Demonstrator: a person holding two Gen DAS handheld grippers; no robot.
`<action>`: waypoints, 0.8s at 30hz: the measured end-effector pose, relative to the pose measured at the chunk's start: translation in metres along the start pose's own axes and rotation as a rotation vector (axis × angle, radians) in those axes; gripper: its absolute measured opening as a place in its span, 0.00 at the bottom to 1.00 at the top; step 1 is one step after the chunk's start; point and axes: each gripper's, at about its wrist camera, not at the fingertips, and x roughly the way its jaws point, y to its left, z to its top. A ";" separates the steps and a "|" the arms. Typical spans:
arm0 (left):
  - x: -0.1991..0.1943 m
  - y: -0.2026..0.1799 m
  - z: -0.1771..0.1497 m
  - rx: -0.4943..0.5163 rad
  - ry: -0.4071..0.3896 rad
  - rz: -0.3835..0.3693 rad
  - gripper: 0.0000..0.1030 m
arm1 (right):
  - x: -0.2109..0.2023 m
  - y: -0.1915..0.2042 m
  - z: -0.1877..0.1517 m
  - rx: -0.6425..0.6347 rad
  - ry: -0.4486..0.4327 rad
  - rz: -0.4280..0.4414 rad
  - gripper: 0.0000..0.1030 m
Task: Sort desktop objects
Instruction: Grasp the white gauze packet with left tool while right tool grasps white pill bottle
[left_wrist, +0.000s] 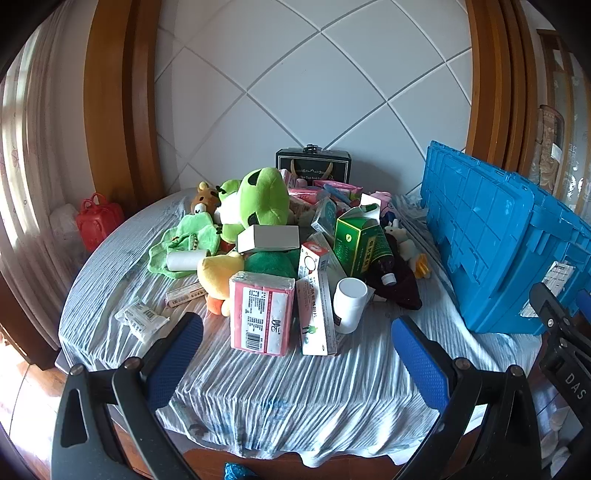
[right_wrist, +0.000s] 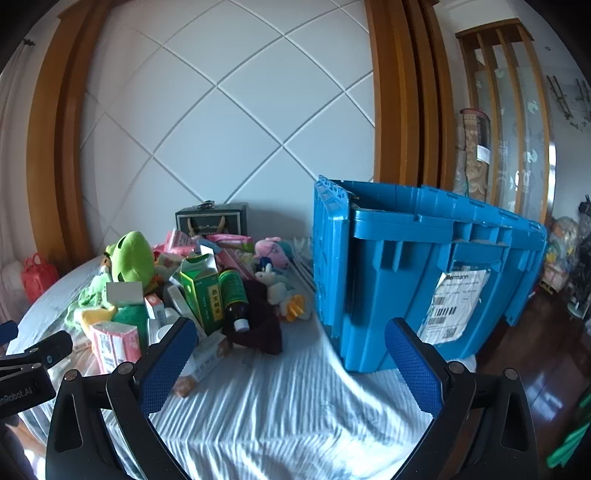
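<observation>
Mid-frame on the table (left_wrist: 258, 387), a heap of toys and boxes (left_wrist: 280, 258) crowds a brown bottle (left_wrist: 382, 260) lying cap-toward-camera, blue crate (left_wrist: 498, 240) at right, left gripper (left_wrist: 297, 354) and right gripper (right_wrist: 291, 358) both spread wide, empty.

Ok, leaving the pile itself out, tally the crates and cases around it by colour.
Blue crate: 1
Black case: 1
Red case: 1
Total: 3
</observation>
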 end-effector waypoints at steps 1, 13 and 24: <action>0.002 0.002 -0.001 -0.004 0.007 0.007 1.00 | 0.002 0.001 -0.001 -0.002 0.004 0.003 1.00; 0.062 0.095 -0.019 -0.137 0.146 0.135 1.00 | 0.052 0.056 -0.017 -0.065 0.121 0.123 1.00; 0.159 0.243 -0.036 -0.308 0.315 0.337 0.98 | 0.136 0.123 -0.041 -0.067 0.345 0.187 0.96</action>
